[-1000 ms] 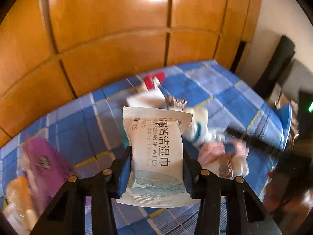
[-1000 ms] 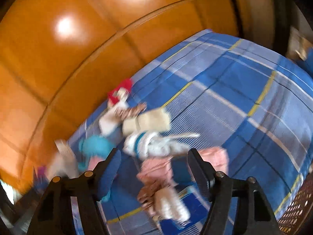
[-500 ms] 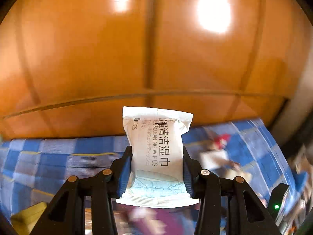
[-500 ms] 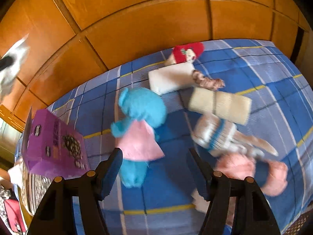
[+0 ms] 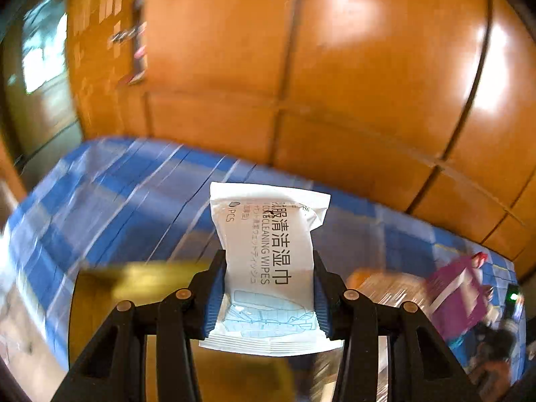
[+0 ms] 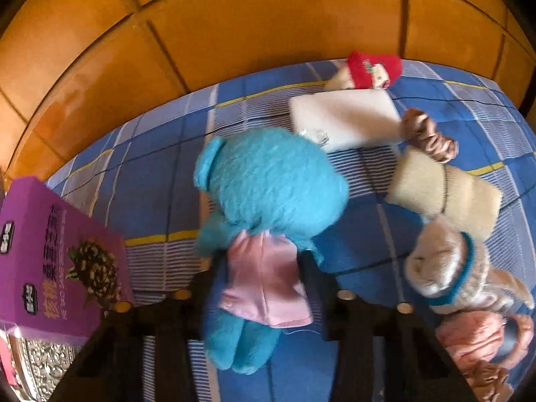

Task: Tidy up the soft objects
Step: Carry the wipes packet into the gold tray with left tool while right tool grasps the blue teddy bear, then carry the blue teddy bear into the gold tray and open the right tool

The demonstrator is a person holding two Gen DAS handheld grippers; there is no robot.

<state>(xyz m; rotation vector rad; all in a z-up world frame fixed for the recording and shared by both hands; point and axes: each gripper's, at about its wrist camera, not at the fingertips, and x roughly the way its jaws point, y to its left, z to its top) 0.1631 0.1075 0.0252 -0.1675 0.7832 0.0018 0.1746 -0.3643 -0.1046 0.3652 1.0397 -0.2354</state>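
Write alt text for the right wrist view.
A blue plush bear in a pink dress lies on a blue plaid cloth between the fingers of the right gripper, which straddles its body. A purple box sits at left; other soft toys lie at right before orange wood panels.

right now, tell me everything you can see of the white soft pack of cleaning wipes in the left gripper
The white soft pack of cleaning wipes is a flat, crinkly plastic pouch with sealed ends, black Chinese print, "CLEANING WIPES" lettering and a pale blue jacket drawing. It stands upright, pinched at its lower sides between the blue pads of the left gripper, held above the blue plaid bedcover, touching nothing else.
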